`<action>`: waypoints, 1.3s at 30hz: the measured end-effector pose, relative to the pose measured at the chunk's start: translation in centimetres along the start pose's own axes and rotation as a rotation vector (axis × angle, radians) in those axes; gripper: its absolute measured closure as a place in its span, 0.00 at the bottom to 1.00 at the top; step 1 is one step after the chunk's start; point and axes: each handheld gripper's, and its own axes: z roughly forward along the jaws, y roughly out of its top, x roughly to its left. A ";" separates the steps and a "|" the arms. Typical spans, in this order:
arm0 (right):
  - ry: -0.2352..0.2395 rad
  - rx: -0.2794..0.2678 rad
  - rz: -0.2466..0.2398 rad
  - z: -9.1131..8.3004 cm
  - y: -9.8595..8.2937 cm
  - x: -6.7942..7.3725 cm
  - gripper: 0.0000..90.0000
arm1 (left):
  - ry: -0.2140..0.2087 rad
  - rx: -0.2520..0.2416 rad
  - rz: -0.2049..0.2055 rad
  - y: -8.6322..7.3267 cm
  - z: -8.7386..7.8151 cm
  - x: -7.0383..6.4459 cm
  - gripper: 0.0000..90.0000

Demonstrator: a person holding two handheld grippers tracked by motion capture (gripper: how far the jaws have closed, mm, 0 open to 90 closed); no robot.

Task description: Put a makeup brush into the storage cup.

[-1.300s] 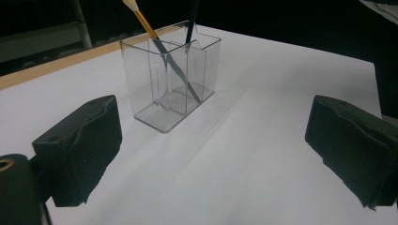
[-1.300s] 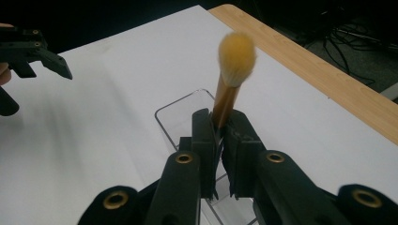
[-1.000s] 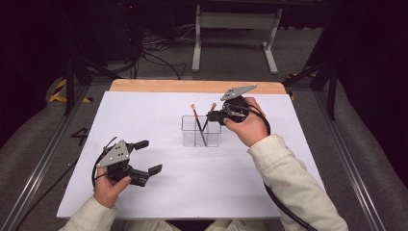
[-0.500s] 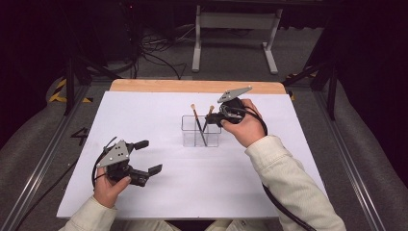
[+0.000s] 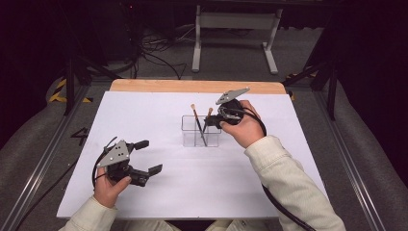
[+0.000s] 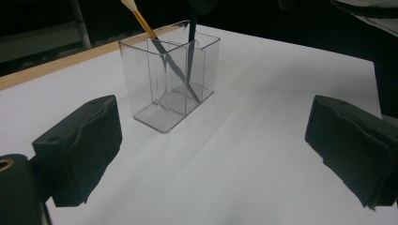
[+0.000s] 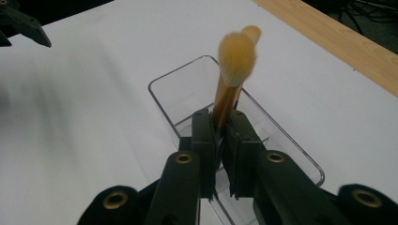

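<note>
Right gripper (image 7: 219, 129) jaws clamp a brush (image 7: 228, 84) above the clear holder (image 5: 200, 131); left gripper (image 5: 146, 156), jaws open, sits well left of the holder

Bright table, dark surroundings, slight blur

brush tip (image 7: 236, 56): blurred | 2nd brush (image 6: 191, 51): top cut off by frame edge | right gripper (image 7: 219, 136): hides brush handle

We find no readable text here. The clear plastic holder (image 6: 171, 84) carries no label or number. The white counter (image 5: 192, 187) sheet is unmarked.
</note>
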 end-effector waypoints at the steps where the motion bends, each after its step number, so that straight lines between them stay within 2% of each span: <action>1: 0.002 -0.001 0.000 0.0 0.0 0.0 0.92 | -0.001 0.001 0.001 0.0 0.0 0.0 0.06; 3: 0.011 -0.006 0.003 0.0 -0.1 0.0 0.92 | 0.000 0.000 -0.001 0.0 0.0 0.0 0.06; 6: -0.004 -0.033 -0.012 -0.1 -0.2 -0.1 0.79 | 0.000 -0.001 0.002 0.0 0.0 0.0 0.06; 8: -0.002 -0.053 -0.004 -0.3 -0.2 -0.1 0.72 | -0.001 -0.001 0.002 0.0 0.0 0.0 0.06; 10: -0.008 -0.087 -0.010 -0.5 -0.3 -0.1 0.59 | -0.003 0.002 0.002 0.0 0.1 0.1 0.06; 13: -0.005 -0.130 -0.013 -1.0 -0.5 0.0 0.45 | -0.003 0.002 0.005 0.0 0.1 0.1 0.06; 14: -0.005 -0.130 -0.013 -1.0 -0.5 0.0 0.45 | -0.004 0.002 0.005 0.0 0.1 0.1 0.06; 15: -0.002 -0.154 -0.013 -1.3 -0.5 0.1 0.39 | -0.004 0.002 0.005 0.0 0.1 0.1 0.06; 18: 0.000 -0.213 -0.022 -2.1 -0.7 0.4 0.30 | 0.001 0.000 0.005 0.0 0.1 0.1 0.06; 21: -0.002 -0.266 -0.034 -3.2 -0.9 0.8 0.25 | -0.002 -0.003 0.000 0.0 0.1 0.1 0.06; 28: -0.010 -0.398 -0.038 -6.4 -2.6 1.5 0.24 | 0.005 -0.003 0.004 0.1 -0.1 0.4 0.05; 29: -0.010 -0.398 -0.038 -6.4 -2.6 1.5 0.24 | 0.005 -0.003 0.004 0.1 -0.1 0.4 0.05; 33: -0.030 -0.454 -0.029 -8.1 -4.1 1.6 0.23 | 0.009 -0.007 -0.005 0.1 -0.3 0.5 0.05; 39: -0.051 -0.479 -0.023 -9.2 -5.3 1.5 0.22 | 0.020 -0.007 -0.005 0.1 -0.7 0.6 0.05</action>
